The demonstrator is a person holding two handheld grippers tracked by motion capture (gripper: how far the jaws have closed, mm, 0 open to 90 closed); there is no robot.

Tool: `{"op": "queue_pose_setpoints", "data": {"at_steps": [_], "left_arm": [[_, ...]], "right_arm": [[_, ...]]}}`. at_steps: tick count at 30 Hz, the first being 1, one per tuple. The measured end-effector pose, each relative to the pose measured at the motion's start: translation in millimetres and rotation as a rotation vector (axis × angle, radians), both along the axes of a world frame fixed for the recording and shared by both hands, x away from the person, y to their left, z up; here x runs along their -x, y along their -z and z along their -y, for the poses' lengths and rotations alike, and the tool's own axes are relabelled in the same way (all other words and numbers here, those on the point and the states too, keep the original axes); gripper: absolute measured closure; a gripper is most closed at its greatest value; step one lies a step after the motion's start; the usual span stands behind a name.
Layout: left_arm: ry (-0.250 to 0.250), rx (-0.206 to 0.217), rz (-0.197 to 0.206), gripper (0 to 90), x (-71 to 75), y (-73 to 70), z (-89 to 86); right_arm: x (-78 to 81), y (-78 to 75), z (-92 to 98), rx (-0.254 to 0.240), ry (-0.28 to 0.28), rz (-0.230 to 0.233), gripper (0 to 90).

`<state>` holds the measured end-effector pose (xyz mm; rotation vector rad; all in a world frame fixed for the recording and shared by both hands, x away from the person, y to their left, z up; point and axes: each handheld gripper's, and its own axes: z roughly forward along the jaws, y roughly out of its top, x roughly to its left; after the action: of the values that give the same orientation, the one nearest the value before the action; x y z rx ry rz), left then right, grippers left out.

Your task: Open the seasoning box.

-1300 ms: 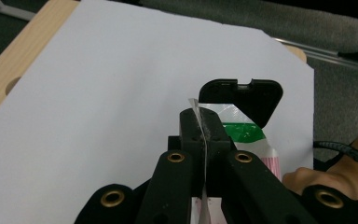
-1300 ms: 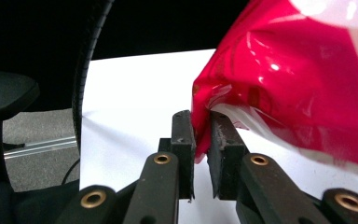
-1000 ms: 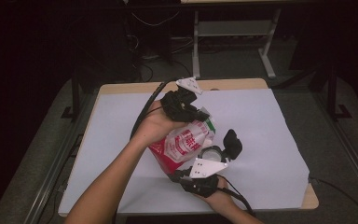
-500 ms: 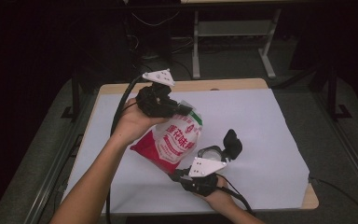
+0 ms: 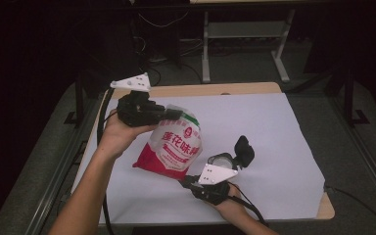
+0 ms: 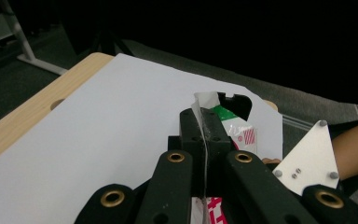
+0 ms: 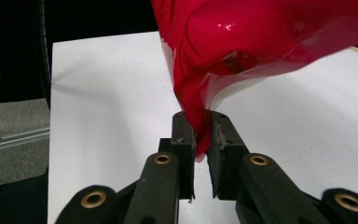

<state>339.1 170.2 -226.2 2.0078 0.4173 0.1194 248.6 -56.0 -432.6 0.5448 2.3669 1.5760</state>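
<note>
A plastic bag [image 5: 174, 147], red at the bottom and white with a green stripe at the top, hangs tilted over the white sheet [image 5: 274, 127]. My left gripper [image 5: 172, 115] is shut on the bag's clear top edge and holds it up at the left. In the left gripper view the jaws [image 6: 204, 127] pinch that thin edge, with the bag [image 6: 237, 129] beyond them. My right gripper [image 5: 185, 180] is shut on the bag's lower red corner near the table's front. The right gripper view shows its jaws [image 7: 200, 129] clamped on the red film [image 7: 261, 37].
A small white jar [image 5: 221, 160] with its black lid [image 5: 245, 149] flipped up stands just right of the right gripper. The wooden table edge [image 5: 210, 90] runs along the back. Dark floor and a metal stand [image 5: 245, 34] lie beyond.
My left hand has carried the bag's top to the left and slightly up, drawing the bag out at a slant. The right gripper has stayed in place on the corner.
</note>
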Motion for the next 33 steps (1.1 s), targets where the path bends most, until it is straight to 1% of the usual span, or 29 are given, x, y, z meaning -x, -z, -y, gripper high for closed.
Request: {"op": "queue_pose_setpoints", "data": {"at_steps": [1,3,6,10,13,14,15,18,20,22,23,24,29,33], "left_arm": [[-0.005,0.012,-0.006,90.0,0.9,0.9,-4.6],[-0.014,0.024,-0.01,90.0,2.4,2.2,-10.4],[-0.02,0.032,-0.01,90.0,4.3,2.8,-15.8],[-0.022,0.04,-0.006,90.0,6.1,2.9,-18.3],[-0.034,0.043,-0.003,90.0,5.8,3.0,-20.3],[-0.036,0.046,-0.005,90.0,5.2,3.4,-21.0],[-0.039,0.052,-0.008,90.0,4.7,3.7,-21.7],[-0.052,0.047,-0.003,90.0,3.2,4.2,-23.7],[-0.081,0.032,0.001,90.0,0.5,6.0,-24.5],[-0.102,0.035,-0.005,90.0,-3.8,8.0,-26.3],[-0.129,0.024,0.003,90.0,-7.7,9.3,-27.7],[-0.14,0.024,0.0,90.0,-10.7,10.2,-28.7],[-0.257,0.036,0.004,90.0,-36.1,19.7,-40.1],[-0.304,0.035,-0.006,90.0,-50.5,29.8,-47.9]], "right_arm": [[0.2,0.1,-0.2,0.0,0.0,-0.004,81.3],[-0.4,0.1,-0.3,0.002,-0.002,0.002,81.1],[-0.5,0.0,-0.7,0.002,-0.005,0.002,79.5],[0.3,0.1,-2.0,0.007,-0.007,0.002,75.4],[1.4,0.4,-2.4,0.011,-0.002,0.004,71.4],[2.0,0.0,-2.3,0.009,-0.001,0.005,69.0],[2.2,-0.3,-2.3,0.01,0.0,0.01,68.6],[3.9,-0.5,-1.7,0.012,-0.001,0.008,66.5],[4.1,-0.2,-2.0,0.015,-0.004,0.007,66.2],[4.3,0.1,-2.8,0.016,-0.005,0.006,65.8],[4.2,0.2,-3.0,0.017,-0.006,0.004,65.3],[4.1,0.4,-3.2,0.021,-0.006,0.002,65.0],[3.5,0.8,-3.3,0.023,-0.012,-0.002,64.4],[2.8,0.9,-2.7,0.023,-0.017,-0.001,64.1]]}}
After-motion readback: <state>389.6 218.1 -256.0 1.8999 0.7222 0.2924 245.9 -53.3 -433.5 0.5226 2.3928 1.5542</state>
